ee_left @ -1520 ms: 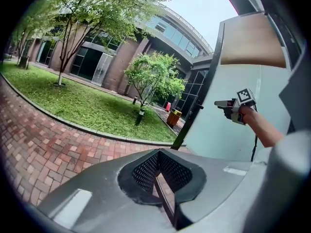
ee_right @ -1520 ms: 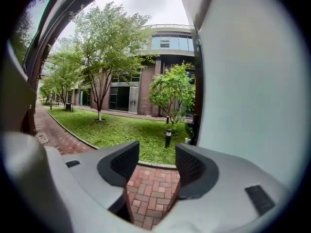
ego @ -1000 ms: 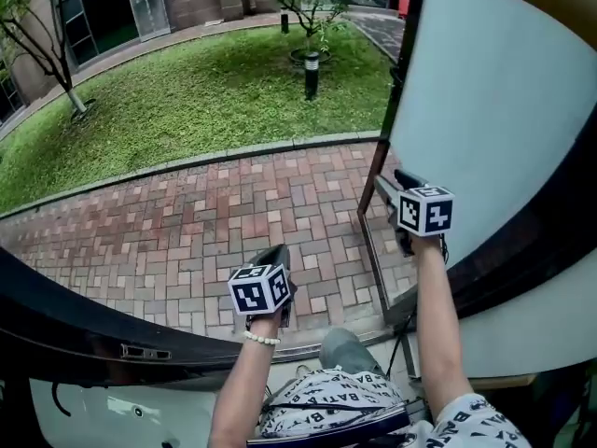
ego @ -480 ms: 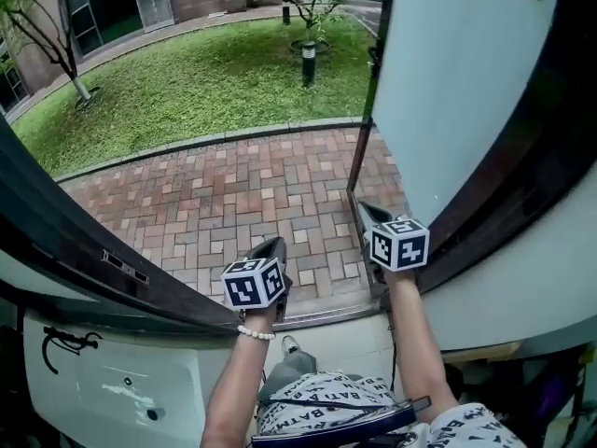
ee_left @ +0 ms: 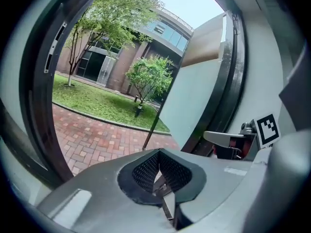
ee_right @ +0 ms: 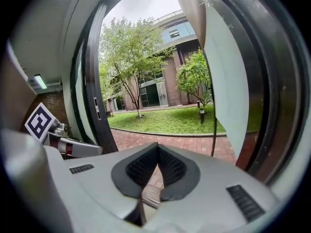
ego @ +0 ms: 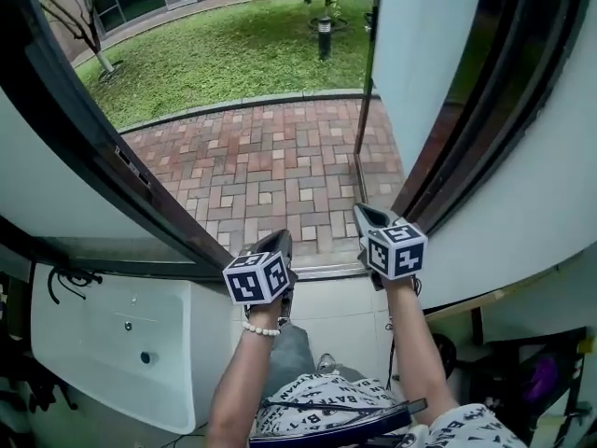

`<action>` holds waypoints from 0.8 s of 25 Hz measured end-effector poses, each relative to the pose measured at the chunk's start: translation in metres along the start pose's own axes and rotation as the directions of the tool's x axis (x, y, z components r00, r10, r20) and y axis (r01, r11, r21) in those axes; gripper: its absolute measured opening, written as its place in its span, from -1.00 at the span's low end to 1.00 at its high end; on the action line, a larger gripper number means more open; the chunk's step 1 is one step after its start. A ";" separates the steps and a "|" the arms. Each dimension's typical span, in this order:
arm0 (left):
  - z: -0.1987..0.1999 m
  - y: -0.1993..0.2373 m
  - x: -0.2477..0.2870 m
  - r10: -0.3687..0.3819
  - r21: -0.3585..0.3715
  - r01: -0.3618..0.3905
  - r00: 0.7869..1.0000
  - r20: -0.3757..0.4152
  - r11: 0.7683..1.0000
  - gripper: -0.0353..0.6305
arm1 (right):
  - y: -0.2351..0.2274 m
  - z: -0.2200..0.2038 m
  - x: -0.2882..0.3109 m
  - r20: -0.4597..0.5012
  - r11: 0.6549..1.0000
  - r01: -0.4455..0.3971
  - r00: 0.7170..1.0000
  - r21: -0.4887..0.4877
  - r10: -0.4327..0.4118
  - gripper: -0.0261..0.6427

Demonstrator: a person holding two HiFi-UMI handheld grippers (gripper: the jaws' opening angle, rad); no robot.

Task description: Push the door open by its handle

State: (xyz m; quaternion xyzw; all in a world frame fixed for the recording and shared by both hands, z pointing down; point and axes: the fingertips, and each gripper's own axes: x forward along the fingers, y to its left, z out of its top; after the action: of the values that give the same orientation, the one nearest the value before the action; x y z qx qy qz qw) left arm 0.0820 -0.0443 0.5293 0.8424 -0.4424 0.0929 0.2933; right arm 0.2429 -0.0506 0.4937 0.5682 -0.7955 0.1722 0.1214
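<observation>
The glass door [ego: 424,54] stands swung outward on the right, its dark edge [ego: 366,110] leaning over the brick paving. I cannot make out its handle. My right gripper [ego: 366,215] is shut and holds nothing; it hangs over the threshold, apart from the door. My left gripper [ego: 276,245] is beside it, also shut and holding nothing. In the right gripper view the gripper [ee_right: 156,166] has its pads together, with the door [ee_right: 226,96] to the right. The left gripper view shows that gripper [ee_left: 158,166] closed too, and the door [ee_left: 194,96] ahead on the right.
The dark door frame [ego: 112,157] curves down the left side. Brick paving [ego: 280,166] and a lawn [ego: 233,54] with a bollard lamp [ego: 324,37] lie beyond. A white panel [ego: 121,334] is at lower left. The person's knees [ego: 317,390] are below.
Both grippers have drawn back from the doorway towards the threshold. The right gripper came off the door's edge, and the door now stands wider open.
</observation>
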 end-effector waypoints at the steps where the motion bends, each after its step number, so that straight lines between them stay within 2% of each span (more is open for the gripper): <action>1: -0.007 -0.008 -0.008 0.001 0.002 -0.001 1.000 -0.002 1.000 -0.93 | 0.003 -0.007 -0.010 -0.003 1.000 -0.005 1.000 0.010 0.005 -0.93; 5: -0.026 -0.032 -0.040 -0.008 -0.009 0.008 1.000 -0.013 1.000 -0.93 | 0.022 -0.021 -0.037 0.016 0.997 -0.043 0.999 0.066 0.042 -0.93; 11: -0.056 -0.049 -0.066 -0.047 -0.018 0.047 0.999 -0.011 0.999 -0.93 | 0.039 -0.063 -0.067 0.020 0.990 -0.049 0.999 0.130 0.047 -0.93; 15: -0.073 -0.054 -0.086 -0.054 -0.017 0.054 0.998 -0.025 0.998 -0.93 | 0.058 -0.072 -0.086 0.027 0.990 -0.055 0.998 0.133 0.052 -0.93; 20: -0.099 -0.052 -0.127 -0.057 -0.008 0.056 0.998 -0.020 0.998 -0.93 | 0.106 -0.089 -0.115 0.039 0.989 -0.080 0.996 0.123 0.076 -0.93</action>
State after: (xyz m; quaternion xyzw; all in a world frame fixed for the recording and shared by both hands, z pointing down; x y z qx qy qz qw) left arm 0.0593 0.1234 0.5357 0.8525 -0.4157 0.0914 0.3033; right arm 0.1801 0.1167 0.5159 0.5460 -0.8067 0.2162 0.0653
